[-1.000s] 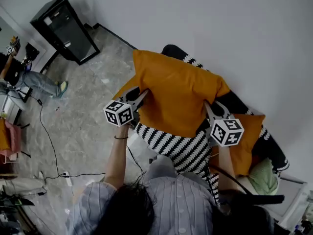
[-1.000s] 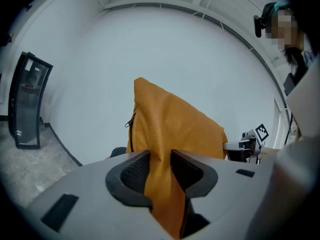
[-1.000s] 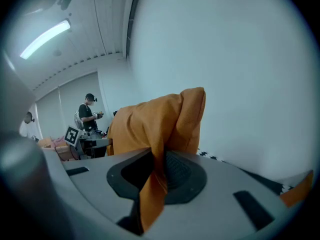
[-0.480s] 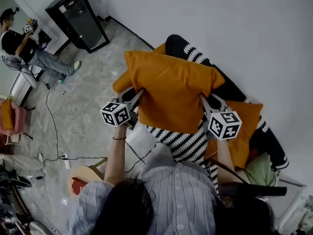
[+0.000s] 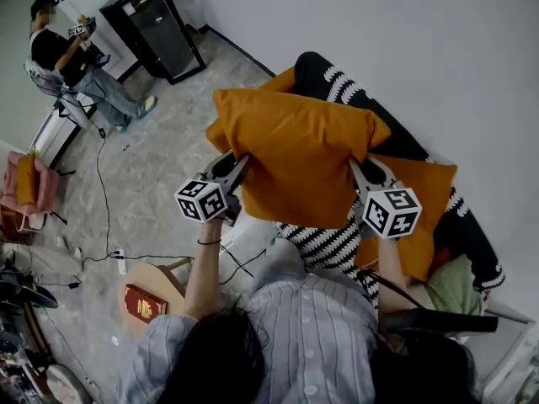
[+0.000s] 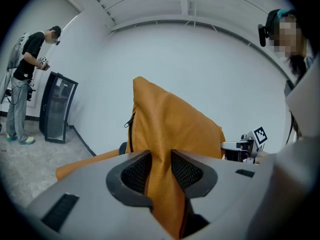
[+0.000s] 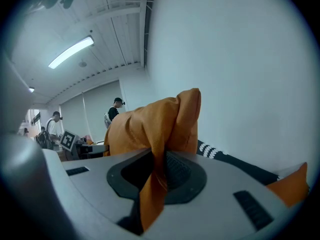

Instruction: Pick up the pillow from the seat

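Note:
An orange pillow [image 5: 299, 154] hangs in the air above the striped seat [image 5: 333, 247], held by its two lower corners. My left gripper [image 5: 240, 165] is shut on the pillow's left corner; its fabric [image 6: 162, 171] is pinched between the jaws. My right gripper [image 5: 358, 175] is shut on the right corner, with orange cloth [image 7: 155, 176] squeezed between its jaws. In the left gripper view the pillow's zip [image 6: 131, 126] runs down its edge.
Two more orange pillows stay on the seat, one at the far end [image 5: 282, 82] and one at the right [image 5: 421, 217]. A green cushion [image 5: 455, 284] lies beside it. A black cabinet [image 5: 156, 28] stands by the wall, a person [image 5: 72, 57] near it. Cables cross the floor [image 5: 126, 209].
The pillow has been lifted a little higher off the seat, both grippers still holding its corners. The head view has swung, bringing the person by the cabinet further into view.

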A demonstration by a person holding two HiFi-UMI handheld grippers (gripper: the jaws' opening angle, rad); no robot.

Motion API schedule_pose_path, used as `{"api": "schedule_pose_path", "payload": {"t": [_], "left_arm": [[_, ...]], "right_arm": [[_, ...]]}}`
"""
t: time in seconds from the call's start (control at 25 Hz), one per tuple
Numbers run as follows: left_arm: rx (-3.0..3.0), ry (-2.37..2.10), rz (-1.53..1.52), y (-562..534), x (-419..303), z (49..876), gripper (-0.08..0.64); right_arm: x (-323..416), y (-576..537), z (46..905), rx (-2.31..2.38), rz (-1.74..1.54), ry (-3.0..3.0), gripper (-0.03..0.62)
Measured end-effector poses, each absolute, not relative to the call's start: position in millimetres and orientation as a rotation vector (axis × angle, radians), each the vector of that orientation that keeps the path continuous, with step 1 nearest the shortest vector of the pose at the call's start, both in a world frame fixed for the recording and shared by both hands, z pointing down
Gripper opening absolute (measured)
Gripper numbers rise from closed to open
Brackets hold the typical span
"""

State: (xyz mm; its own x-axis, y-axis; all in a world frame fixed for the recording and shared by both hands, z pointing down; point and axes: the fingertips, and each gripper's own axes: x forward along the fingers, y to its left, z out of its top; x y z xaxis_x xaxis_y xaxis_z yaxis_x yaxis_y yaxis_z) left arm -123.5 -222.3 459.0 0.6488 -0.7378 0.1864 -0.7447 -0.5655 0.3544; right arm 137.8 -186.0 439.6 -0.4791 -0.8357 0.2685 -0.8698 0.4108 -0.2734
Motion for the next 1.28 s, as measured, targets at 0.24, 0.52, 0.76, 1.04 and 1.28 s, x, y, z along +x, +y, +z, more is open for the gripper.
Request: {"api": "schedule_pose_path", "payload": {"t": [0.24,0.52,0.76,1.04,1.28], "left_arm": [[2.433,-1.252,0.013,-181,-131,458,0.138],[2.373,-1.353,-0.001,-138,-158,459,0.137],[2.31,-1.476,-0.028,-104,-187,460,0.135],[2.233,-1.611,-0.073,-69,-238,453,0.133],[2.175,-1.705,-0.083,-36,-272,449,0.132]], "right_arm": [[133,-160,441,1.474,0.574,-2.607,0.061],[107,-143,444,1.364,0.577,-2.656,0.061],[77,-136,449,1.229,0.587,-2.708,0.061],[22,-129,444,1.068,0.571,-2.758,0.061],[-19,-120,439,0.956,0.556,-2.783,0.061]]}}
